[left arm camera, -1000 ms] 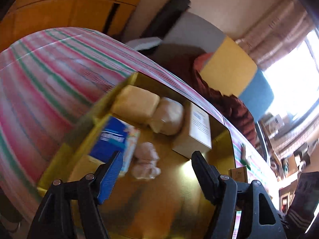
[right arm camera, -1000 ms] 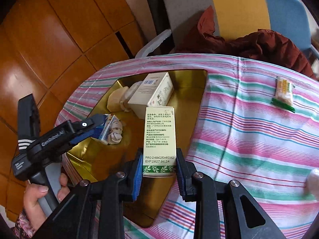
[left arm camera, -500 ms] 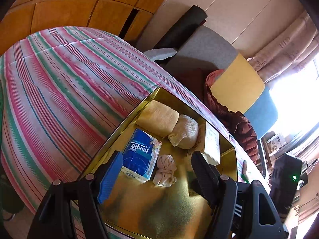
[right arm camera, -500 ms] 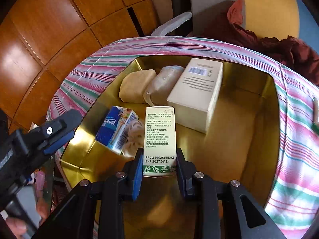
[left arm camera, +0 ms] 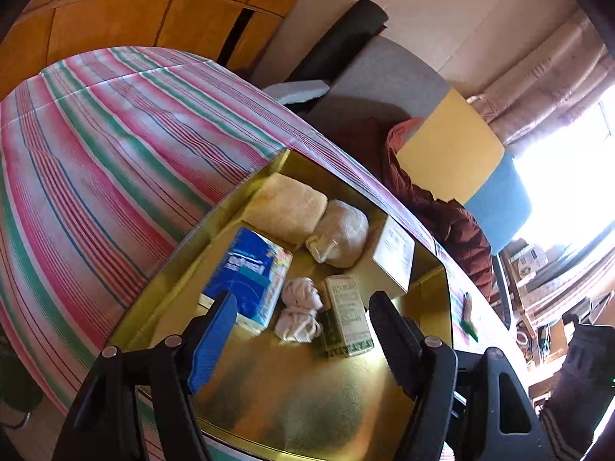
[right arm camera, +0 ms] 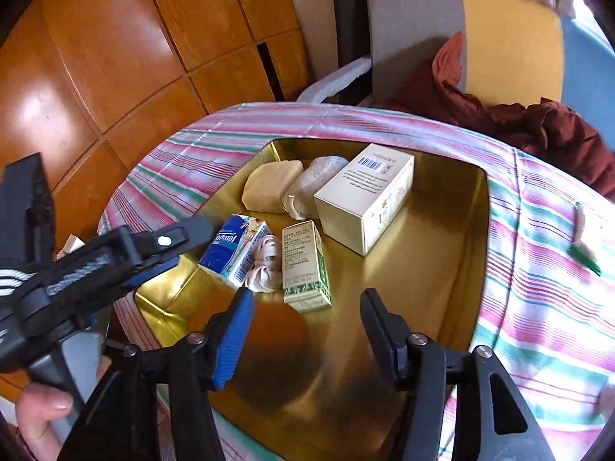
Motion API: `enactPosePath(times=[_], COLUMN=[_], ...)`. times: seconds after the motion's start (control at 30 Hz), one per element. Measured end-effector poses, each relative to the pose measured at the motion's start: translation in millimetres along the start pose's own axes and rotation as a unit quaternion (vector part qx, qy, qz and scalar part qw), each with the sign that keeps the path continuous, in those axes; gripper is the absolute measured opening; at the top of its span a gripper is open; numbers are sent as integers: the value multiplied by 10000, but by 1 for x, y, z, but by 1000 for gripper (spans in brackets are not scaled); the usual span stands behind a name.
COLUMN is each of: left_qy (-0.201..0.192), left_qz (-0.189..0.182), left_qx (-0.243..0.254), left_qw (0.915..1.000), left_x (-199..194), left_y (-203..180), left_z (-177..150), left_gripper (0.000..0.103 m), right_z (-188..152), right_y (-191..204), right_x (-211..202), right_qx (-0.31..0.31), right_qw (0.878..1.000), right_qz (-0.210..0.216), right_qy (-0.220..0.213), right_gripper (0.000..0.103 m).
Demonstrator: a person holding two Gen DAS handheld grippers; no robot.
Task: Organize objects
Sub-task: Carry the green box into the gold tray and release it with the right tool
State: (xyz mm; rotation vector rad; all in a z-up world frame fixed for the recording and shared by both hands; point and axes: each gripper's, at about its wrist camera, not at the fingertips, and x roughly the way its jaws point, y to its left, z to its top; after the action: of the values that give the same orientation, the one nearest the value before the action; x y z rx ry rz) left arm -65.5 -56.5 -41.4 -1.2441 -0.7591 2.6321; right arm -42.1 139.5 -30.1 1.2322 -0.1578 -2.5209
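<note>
- Right gripper [right arm camera: 303,340]: its jaws have just been opening and stand apart, with nothing between them. The green carton [right arm camera: 305,265] lies in the gold tray [right arm camera: 423,276], just beyond the fingertips.
- Left gripper [left arm camera: 303,340]: jaws spread and empty, above the tray's near end.
- Risk: the carton lies close in front of the right fingertips. A forward or dipping exit would likely nudge it into the sock ball [right arm camera: 265,265] touching its left side.
- Risk: the left gripper's blue pad overlaps the tissue pack [left arm camera: 250,280] in its own view. A low sweep could catch the pack's soft wrapper and drag it.
- Risk: a snack packet [right arm camera: 582,236] lies on the striped cloth, right of the tray. The loose cloth may bunch under a sliding grasp.
- Materials: the tray is glossy, metallic and rectangular, with a raised wall. The white box [right arm camera: 365,196] and carton are rigid card. The yellow towel [left arm camera: 286,209] and grey towel [left arm camera: 340,234], at the tray's far end, are soft folded terry.
</note>
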Motion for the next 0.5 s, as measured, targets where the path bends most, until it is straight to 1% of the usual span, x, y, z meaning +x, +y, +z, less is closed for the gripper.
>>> enactPosePath(times=[0.2,0.37,0.5], left_qy=[-35,59,175], left_qz=[-54,-137,-232], left_qx=[328,492,719], left_qw=[9994,9987,9970], left_x=[-4,-4,-2], left_y=[-17,-27,-41], left_z=[-5,-10,-18], left_gripper=[72,72,72], right_z=[-8,-18,-28], right_y=[-9,-26,-43], right_x=[-17,-31,-42], right_qx=[84,273,356], right_qw=[9999,9993,9983], right_qz=[-127,-213,-452], right_qy=[-82,-107,-116], right_gripper=[62,63,66])
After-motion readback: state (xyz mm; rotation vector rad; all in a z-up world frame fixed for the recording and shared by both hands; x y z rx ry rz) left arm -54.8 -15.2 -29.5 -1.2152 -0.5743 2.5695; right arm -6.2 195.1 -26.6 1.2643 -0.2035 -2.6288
